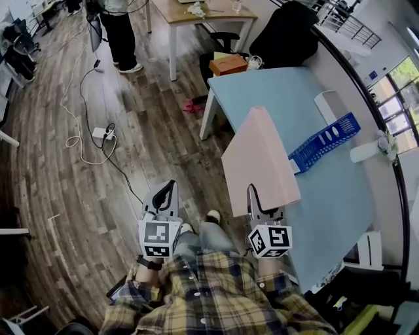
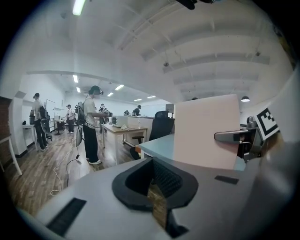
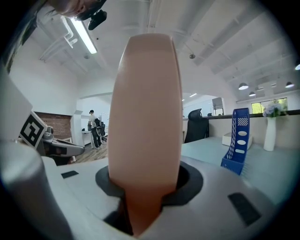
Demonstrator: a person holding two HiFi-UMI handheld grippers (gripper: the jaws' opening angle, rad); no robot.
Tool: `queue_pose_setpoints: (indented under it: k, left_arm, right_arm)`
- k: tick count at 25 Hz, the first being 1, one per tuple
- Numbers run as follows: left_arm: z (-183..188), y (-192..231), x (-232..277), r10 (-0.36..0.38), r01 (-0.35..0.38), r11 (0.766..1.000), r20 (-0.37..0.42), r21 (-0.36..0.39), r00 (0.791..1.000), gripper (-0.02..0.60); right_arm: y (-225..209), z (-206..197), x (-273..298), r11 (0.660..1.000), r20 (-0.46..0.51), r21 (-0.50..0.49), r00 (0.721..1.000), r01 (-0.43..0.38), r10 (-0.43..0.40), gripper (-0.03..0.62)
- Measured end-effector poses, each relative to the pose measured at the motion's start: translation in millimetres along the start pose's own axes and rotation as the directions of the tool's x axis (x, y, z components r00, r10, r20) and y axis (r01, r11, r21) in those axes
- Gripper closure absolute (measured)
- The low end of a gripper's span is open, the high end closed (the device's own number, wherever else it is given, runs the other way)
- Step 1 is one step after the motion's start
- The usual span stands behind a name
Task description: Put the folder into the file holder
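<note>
A large pink folder (image 1: 258, 163) stands upright with my right gripper (image 1: 258, 196) shut on its lower edge, held over the near left edge of the light blue table (image 1: 281, 91). The folder (image 3: 145, 122) fills the middle of the right gripper view, clamped between the jaws of the right gripper (image 3: 145, 197). A blue file holder (image 1: 325, 141) lies on the table just right of the folder, and the file holder (image 3: 236, 140) shows ahead to the right. My left gripper (image 1: 169, 193) hangs over the wooden floor, shut and holding nothing; the left gripper (image 2: 157, 187) looks past the folder (image 2: 206, 129).
A white tray (image 1: 327, 105) and a vase of flowers (image 1: 383, 145) sit beyond the file holder. An orange box (image 1: 228, 64) and a black chair (image 1: 281, 29) stand at the table's far end. A power strip (image 1: 101, 134) with cables lies on the floor. A person (image 1: 121, 33) stands by a wooden desk (image 1: 196, 13).
</note>
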State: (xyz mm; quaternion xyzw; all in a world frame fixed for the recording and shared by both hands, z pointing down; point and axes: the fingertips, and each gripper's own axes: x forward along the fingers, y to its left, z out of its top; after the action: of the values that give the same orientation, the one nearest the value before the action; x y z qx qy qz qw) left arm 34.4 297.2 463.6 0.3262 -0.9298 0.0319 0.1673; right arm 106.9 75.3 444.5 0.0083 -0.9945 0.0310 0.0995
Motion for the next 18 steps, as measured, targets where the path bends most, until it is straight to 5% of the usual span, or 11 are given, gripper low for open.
queue_pose_setpoints:
  k: [18]
  left_arm:
    - [51.4,-4.2,139.7,-0.151,0.150,0.987,0.012,0.051,0.989,0.591]
  right_arm:
    - [-68.9,33.2,83.1,0.993,0.064,0.051,0.992,0.103,-0.106,0.434]
